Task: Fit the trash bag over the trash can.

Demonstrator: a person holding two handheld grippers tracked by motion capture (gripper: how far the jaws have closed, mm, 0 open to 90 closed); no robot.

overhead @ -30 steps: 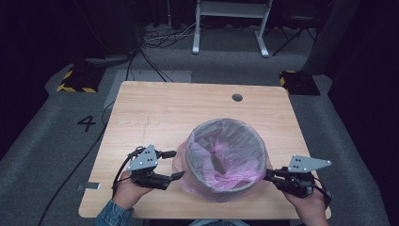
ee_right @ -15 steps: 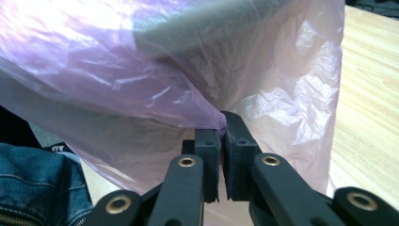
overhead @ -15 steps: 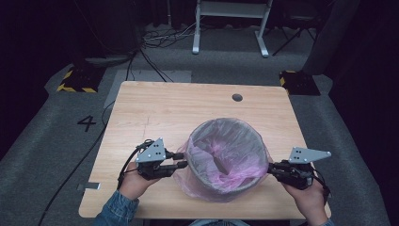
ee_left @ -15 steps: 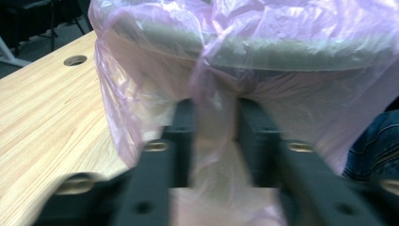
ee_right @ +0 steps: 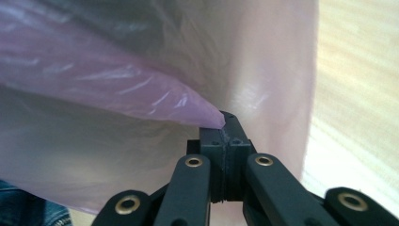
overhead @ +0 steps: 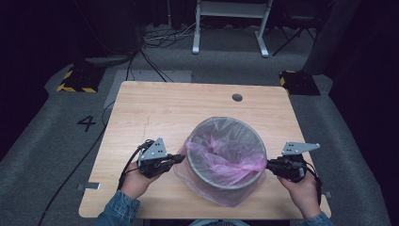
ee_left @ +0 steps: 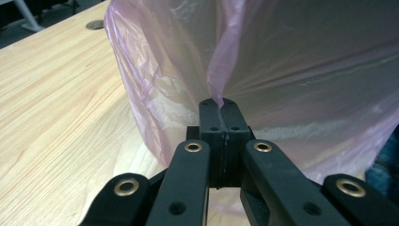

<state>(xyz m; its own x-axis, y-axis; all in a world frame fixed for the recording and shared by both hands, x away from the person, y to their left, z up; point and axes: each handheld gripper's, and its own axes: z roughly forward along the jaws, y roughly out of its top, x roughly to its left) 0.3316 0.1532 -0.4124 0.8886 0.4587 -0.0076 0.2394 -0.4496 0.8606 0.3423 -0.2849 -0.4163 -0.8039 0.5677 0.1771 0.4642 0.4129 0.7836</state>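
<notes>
A round grey bin [overhead: 226, 120] lined with a thin pink bag [overhead: 221, 155] stands on the wooden table [overhead: 155, 108], near the front. My left gripper [overhead: 182, 157] sits at the bin's left side. Its jaws have just been closing and now pinch a fold of the pink bag [ee_left: 282, 56] at the tips [ee_left: 219, 101]. My right gripper [overhead: 269, 164] is at the bin's right side, shut on a pulled-out point of the bag [ee_right: 117, 80] at its tips [ee_right: 225, 117]; its jaws have just closed a little further. Both hands rest low by the table's front edge.
A round cable hole [overhead: 237, 97] lies in the table's far right part. Cables [overhead: 141, 56] run over the grey floor behind the table, near a white stand [overhead: 230, 28]. Yellow-black feet [overhead: 75, 82] sit at the back left.
My left gripper moved right up to the bin and its open jaws closed on the bag film. My right gripper drew slightly outward, still pinching the bag.
</notes>
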